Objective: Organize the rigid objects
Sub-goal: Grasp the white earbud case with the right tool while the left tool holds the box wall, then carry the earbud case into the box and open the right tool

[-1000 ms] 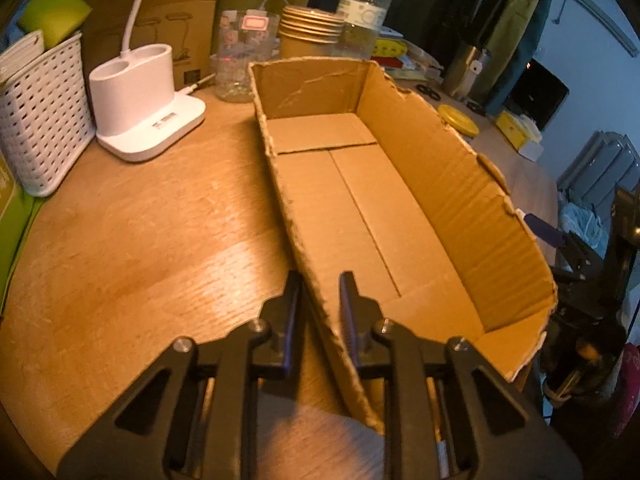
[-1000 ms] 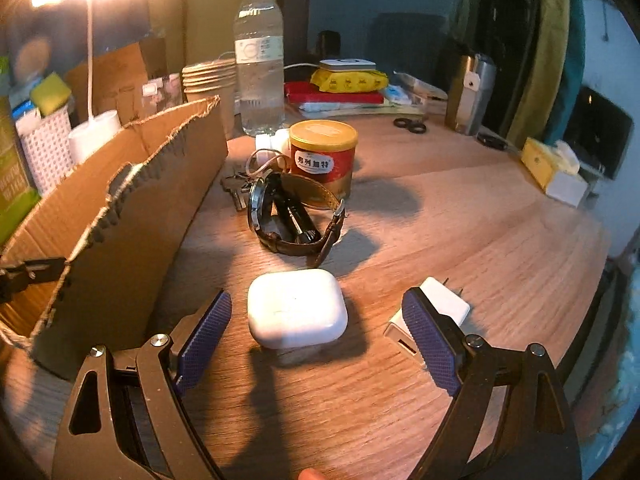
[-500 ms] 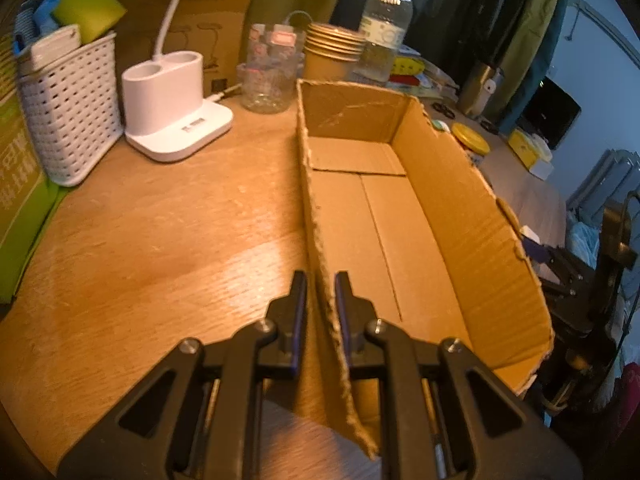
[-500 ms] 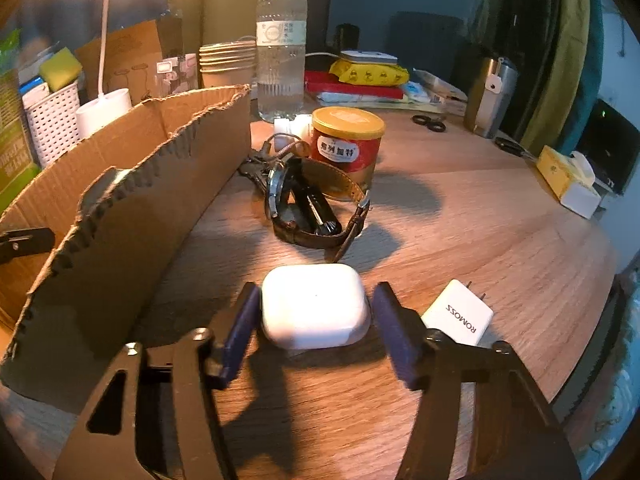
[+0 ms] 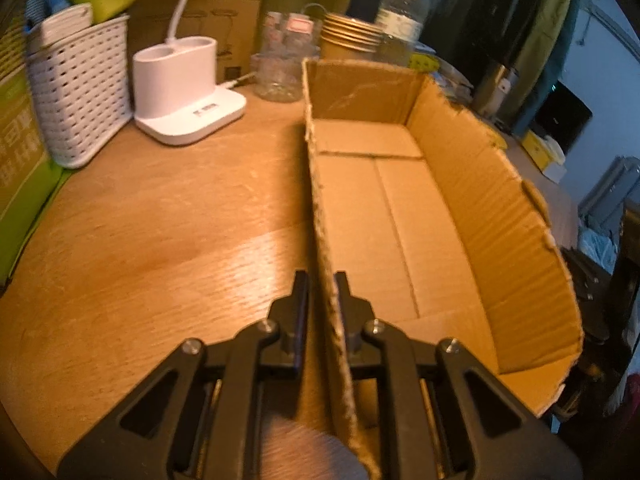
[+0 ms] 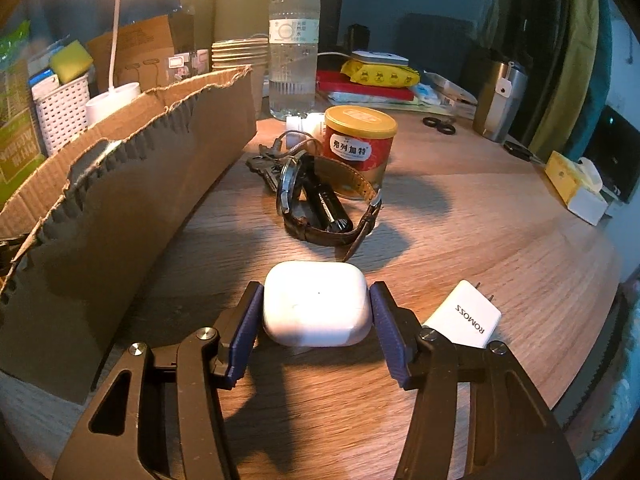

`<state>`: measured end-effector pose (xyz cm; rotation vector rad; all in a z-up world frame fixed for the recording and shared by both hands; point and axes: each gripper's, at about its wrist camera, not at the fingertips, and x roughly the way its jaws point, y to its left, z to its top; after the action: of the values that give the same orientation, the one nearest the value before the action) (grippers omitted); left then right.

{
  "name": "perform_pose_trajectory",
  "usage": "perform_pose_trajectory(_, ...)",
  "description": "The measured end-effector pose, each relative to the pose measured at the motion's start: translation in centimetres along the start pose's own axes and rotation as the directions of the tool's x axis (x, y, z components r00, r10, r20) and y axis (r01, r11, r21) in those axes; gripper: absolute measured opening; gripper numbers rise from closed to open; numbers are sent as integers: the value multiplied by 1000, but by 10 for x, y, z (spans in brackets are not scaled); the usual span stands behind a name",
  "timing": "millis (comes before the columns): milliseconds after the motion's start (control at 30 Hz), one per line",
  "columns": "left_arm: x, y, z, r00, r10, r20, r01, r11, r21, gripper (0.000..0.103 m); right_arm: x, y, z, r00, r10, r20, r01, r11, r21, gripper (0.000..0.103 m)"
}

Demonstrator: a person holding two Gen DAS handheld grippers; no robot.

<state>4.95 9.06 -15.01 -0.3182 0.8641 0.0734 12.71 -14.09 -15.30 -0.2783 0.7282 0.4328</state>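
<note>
1. Pinning the cardboard box (image 5: 400, 208) in place: left gripper (image 5: 321, 292) has its black fingers nearly together on either side of the near wall, lower centre of the left wrist view. Contact looks like a pinch, probably to stop the box sliding during loading.
2. Right gripper (image 6: 316, 312) brackets the white earbud case (image 6: 316, 304), centre-bottom of the right wrist view. Blue ribbed pads sit against both sides; the case rests on the table (image 6: 480, 240).
3. Box: corrugated, ragged torn rim, nothing inside.
4. Case: smooth glossy plastic, rounded corners; likely slippery, hence the side grip.
5. Queue, mid-frame: leather-strap watch (image 6: 320, 208), red tin (image 6: 360, 144), keys (image 6: 266, 160). White charger (image 6: 468, 316) lies just right of the case.
</note>
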Motion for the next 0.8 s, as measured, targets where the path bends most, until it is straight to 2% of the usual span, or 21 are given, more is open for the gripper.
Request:
perform_pose_trajectory(233, -9, 2, -1, 998, 33, 59, -33, 999, -16, 11, -2, -5, 1, 999, 39, 9, -39, 999, 38, 57)
perform_pose_trajectory(800, -3, -1, -3, 999, 32, 43, -32, 999, 1, 11, -23, -2, 12, 996, 48, 69, -51, 997, 51, 57)
